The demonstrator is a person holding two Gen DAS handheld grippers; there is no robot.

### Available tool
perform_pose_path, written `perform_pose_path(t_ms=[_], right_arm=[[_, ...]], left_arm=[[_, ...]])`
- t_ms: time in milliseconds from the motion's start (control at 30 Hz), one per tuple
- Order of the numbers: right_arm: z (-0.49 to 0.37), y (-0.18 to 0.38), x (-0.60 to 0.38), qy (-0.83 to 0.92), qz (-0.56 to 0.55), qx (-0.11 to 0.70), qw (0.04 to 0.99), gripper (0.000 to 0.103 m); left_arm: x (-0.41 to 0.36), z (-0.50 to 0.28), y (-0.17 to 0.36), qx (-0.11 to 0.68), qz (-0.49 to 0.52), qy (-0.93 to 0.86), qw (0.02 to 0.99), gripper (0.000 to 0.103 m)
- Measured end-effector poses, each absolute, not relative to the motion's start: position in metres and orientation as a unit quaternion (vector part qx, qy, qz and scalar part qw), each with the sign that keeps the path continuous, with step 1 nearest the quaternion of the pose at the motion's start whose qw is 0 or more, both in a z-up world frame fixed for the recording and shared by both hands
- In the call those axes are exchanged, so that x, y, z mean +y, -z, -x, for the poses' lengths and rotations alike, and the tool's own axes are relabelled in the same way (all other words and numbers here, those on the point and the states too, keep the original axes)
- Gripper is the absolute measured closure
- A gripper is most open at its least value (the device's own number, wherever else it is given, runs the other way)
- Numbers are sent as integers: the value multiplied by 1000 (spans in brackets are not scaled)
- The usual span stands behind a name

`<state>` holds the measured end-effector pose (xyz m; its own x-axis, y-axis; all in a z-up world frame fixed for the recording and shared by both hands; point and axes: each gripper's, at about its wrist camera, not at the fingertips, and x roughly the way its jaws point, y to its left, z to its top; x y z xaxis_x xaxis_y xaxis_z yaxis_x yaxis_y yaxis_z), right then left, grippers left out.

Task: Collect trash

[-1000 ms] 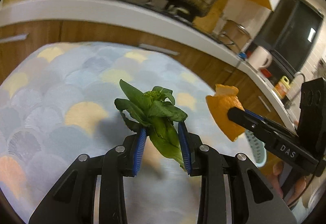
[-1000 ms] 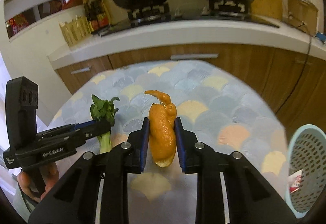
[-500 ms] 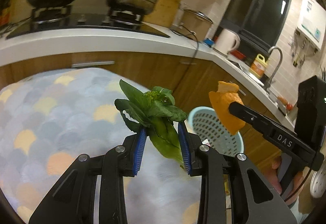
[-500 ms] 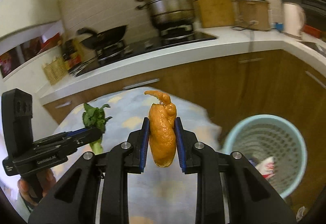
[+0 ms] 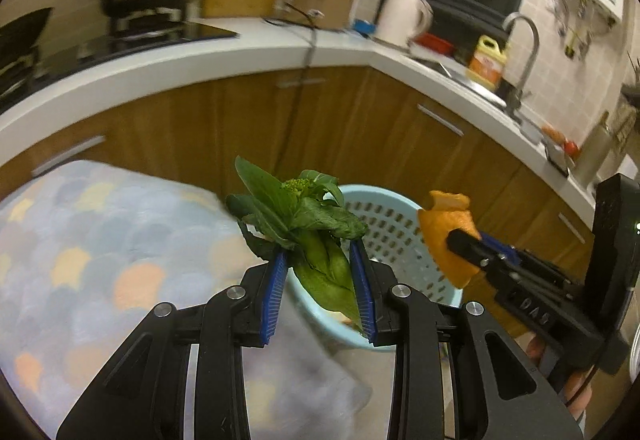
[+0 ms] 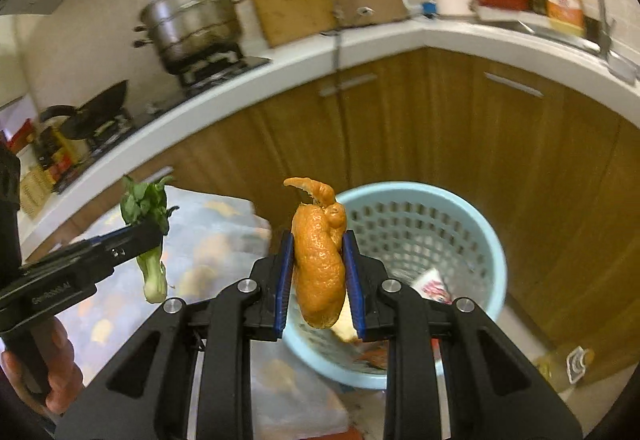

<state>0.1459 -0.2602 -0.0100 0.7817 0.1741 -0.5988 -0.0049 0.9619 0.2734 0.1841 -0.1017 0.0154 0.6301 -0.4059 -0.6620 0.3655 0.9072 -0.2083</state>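
Observation:
My left gripper [image 5: 320,292] is shut on a green leafy vegetable scrap [image 5: 308,224] and holds it in the air near the rim of a light blue perforated trash basket [image 5: 396,236]. My right gripper [image 6: 316,280] is shut on an orange peel [image 6: 320,264] and holds it over the near rim of the same basket [image 6: 448,216]. The peel also shows in the left wrist view [image 5: 448,236], and the vegetable in the right wrist view [image 6: 148,224]. Some wrappers [image 6: 434,286] lie inside the basket.
A table with a scale-patterned cloth [image 5: 100,240] lies to the left of the basket. Wooden cabinets [image 6: 460,128] under a white counter [image 5: 240,52] stand behind it. A steamer pot [image 6: 192,20], kettle [image 5: 404,16] and tap [image 5: 524,40] are on the counter.
Both grippers have swung right, away from the table and toward the basket, each still holding its scrap. The basket is now close and right in front of both.

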Motion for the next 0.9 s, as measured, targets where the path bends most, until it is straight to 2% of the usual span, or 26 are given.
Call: perform_pose_path(t_ms=[233, 300, 467, 533, 900], right_arm=[[-161, 44, -287, -19, -146, 364, 920, 81], [-168, 54, -292, -19, -155, 378, 912, 78], [-181, 68, -301, -21, -178, 399, 899, 71], [-184, 71, -302, -20, -179, 404, 897, 67], [-168, 58, -301, -29, -176, 389, 904, 67]], left_arm=[[-145, -209, 20, 408, 3, 226, 884, 72], [-151, -215, 28, 416, -3, 224, 881, 71], [-163, -223, 36, 416, -21, 226, 881, 48], [-164, -225, 37, 417, -25, 225, 880, 47], [-143, -209, 26, 403, -3, 220, 888, 47]])
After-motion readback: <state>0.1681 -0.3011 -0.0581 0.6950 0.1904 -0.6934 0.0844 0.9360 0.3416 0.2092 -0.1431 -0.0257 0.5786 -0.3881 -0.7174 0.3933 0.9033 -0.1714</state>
